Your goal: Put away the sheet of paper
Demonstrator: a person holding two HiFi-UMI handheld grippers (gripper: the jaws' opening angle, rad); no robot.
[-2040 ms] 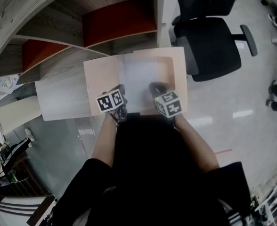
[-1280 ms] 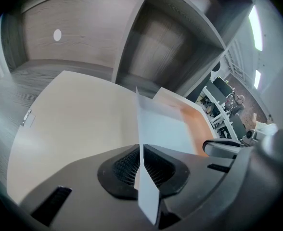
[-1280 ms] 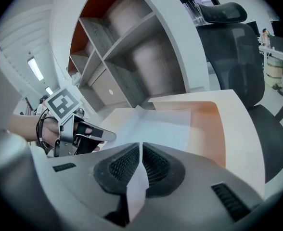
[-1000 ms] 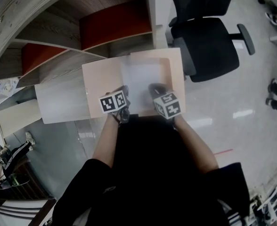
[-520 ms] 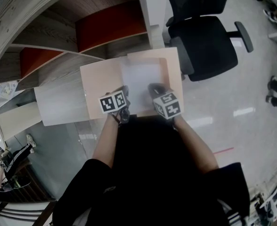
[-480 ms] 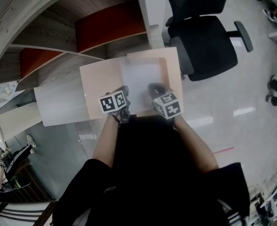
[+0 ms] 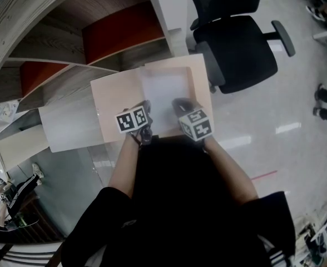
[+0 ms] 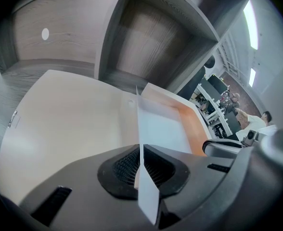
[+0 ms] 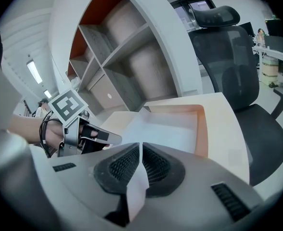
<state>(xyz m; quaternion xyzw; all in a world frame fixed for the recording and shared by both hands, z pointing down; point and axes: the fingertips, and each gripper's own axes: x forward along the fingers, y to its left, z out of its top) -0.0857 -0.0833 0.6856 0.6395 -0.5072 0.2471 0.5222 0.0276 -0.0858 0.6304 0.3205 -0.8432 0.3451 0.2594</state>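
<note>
There are one sheet of paper, one shallow peach tray and two grippers. The sheet sits at frame centre and reaches into the tray, its long axis running from the grippers toward the top edge. The left gripper and right gripper, side by side, each have their jaws nearly together, pinching the sheet's near edge.

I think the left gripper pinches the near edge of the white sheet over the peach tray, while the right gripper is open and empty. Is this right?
Not quite. The right gripper is not open and empty: the right gripper view shows its fingers closed on the sheet as well. The left gripper does pinch its near edge over the tray.
</note>
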